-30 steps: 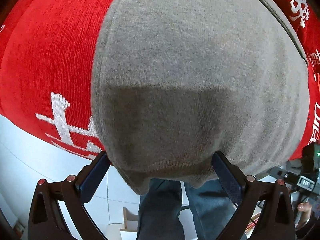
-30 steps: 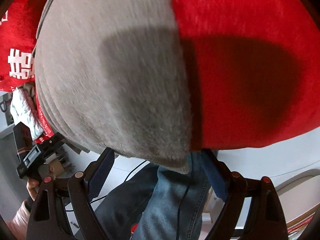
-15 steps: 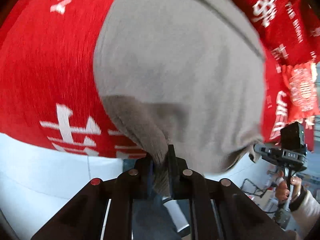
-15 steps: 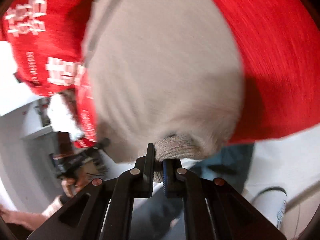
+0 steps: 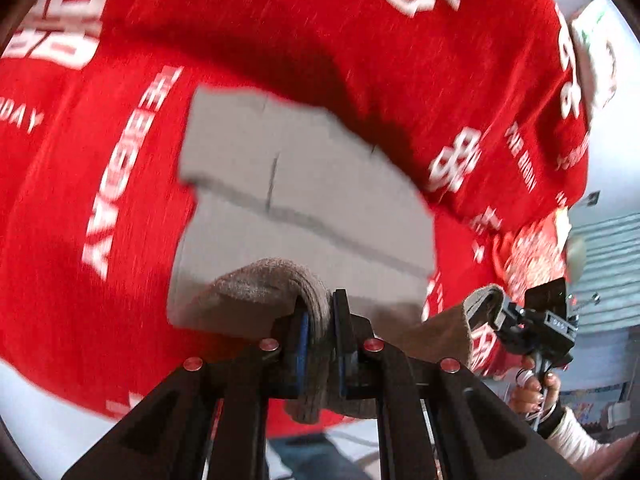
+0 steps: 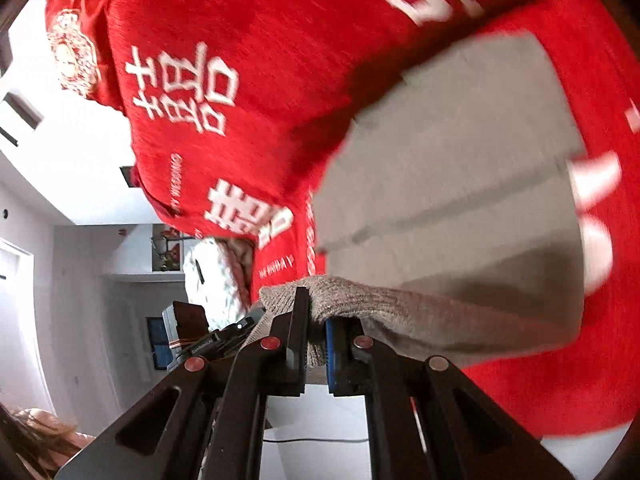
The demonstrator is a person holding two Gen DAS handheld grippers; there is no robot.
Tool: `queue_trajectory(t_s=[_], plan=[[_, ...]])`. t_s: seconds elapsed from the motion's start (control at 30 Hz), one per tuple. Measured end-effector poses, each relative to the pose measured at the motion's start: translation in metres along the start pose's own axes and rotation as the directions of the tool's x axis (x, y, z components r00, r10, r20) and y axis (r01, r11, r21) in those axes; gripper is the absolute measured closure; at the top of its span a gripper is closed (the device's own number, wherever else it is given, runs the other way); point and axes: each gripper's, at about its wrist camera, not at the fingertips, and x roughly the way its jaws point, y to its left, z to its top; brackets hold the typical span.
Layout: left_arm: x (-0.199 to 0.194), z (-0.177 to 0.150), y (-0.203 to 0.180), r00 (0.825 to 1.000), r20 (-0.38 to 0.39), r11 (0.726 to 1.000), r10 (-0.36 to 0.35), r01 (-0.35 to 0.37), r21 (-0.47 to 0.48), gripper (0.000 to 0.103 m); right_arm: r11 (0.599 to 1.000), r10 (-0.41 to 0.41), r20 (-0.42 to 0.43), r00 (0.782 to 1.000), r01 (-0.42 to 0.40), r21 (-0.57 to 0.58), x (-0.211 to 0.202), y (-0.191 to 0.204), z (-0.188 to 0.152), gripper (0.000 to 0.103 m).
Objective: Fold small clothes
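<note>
A small grey knit garment (image 5: pixel 304 200) lies spread on a red blanket (image 5: pixel 280 40) printed with white characters. My left gripper (image 5: pixel 318 320) is shut on one corner of the garment's near edge, and the knit bunches up between the blue pads. The right gripper (image 5: pixel 502 314), held by a hand at the right, pinches the other corner. In the right wrist view the same grey garment (image 6: pixel 460 160) stretches up and to the right over the red blanket (image 6: pixel 240 20). There my right gripper (image 6: pixel 316 320) is shut on its ribbed edge, and the left gripper (image 6: pixel 250 322) shows at the left.
A red pouch with a gold pattern (image 6: pixel 72 52) lies at the blanket's far edge. A white padded item (image 6: pixel 212 280) sits just past the blanket's edge. A white surface (image 5: pixel 32 420) shows under the blanket's near side, and jeans below.
Both grippers went from open around the garment's near edge to shut on it. They then rose and pulled back, lifting that edge off the blanket, so more blanket shows.
</note>
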Motion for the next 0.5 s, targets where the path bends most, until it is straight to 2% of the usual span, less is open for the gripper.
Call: queue_trajectory(t_s=[0.1, 0.27, 0.37, 0.5], plan=[[0.009, 0.043, -0.012, 0.999, 0.042, 0.999, 0.018, -0.019, 0.034, 0.091, 1.000, -0.012, 0.027, 1.000, 0.012, -0.020, 0.008, 0.010, 0.040, 0.096], [0.038, 0.106, -0.016, 0.995, 0.076, 0.996, 0.061, -0.066, 0.061, 0.091, 0.999, -0.033, 0.061, 0.998, 0.031, 0.021, 0.024, -0.003, 0.108, 0.096], [0.077, 0.143, -0.011, 0.987, 0.068, 0.985, 0.146, -0.152, 0.082, 0.091, 0.996, -0.076, 0.057, 0.995, 0.073, 0.059, 0.042, -0.025, 0.143, 0.096], [0.120, 0.168, 0.001, 0.971, 0.042, 0.970, 0.234, -0.236, 0.065, 0.091, 0.981, -0.155, 0.037, 0.987, 0.150, 0.120, 0.069, -0.062, 0.176, 0.096]])
